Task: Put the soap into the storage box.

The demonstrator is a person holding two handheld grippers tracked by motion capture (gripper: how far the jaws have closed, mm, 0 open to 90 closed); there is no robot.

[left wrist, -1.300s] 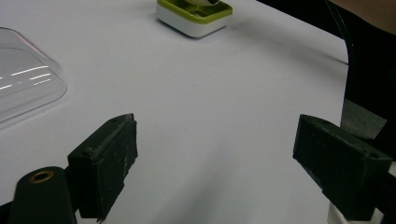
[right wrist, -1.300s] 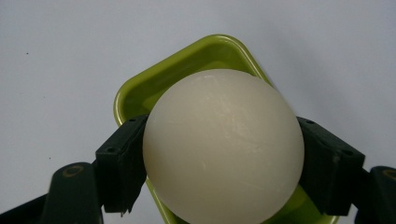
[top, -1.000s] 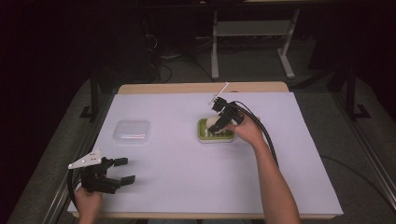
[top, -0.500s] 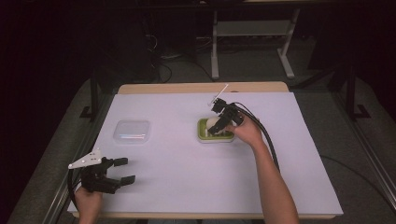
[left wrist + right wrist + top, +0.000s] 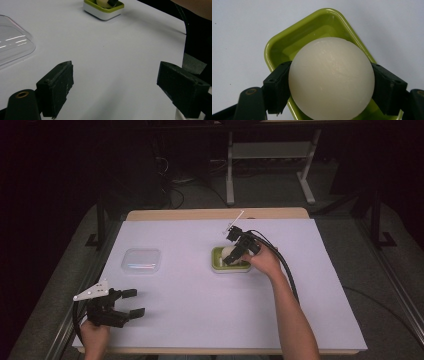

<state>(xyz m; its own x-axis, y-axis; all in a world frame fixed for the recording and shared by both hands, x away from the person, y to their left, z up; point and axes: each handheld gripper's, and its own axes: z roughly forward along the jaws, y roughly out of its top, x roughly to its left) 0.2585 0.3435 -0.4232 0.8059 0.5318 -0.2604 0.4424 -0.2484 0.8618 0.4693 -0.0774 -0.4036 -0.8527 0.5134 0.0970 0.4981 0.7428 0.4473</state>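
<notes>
Taking the green tray as the marker, the left gripper sits far off to its left and nearer the person, close to the table's near edge. Its jaws are spread wide with nothing between them, just bare white surface showing in the gap in the left gripper view. The hand behind it rests at the table's front rim.

Farther from the person than that gripper, and still well left of the tray, lies a clear plastic lid, flat on the white sheet and touching nothing else. In the left gripper view its rounded corner shows at the left edge, with the tray small and distant near the top.

At the tray itself, the right gripper reaches in from the tray's right side, the hand just beside the tray's right rim. In the right gripper view its jaws are parted about as wide as a pale, cream-coloured ball and press on it from both sides. The ball sits over the tray's hollow; whether it rests on the tray floor or is lifted I cannot tell.

Counted: two grippers, one tray, one ball, one clear lid.
</notes>
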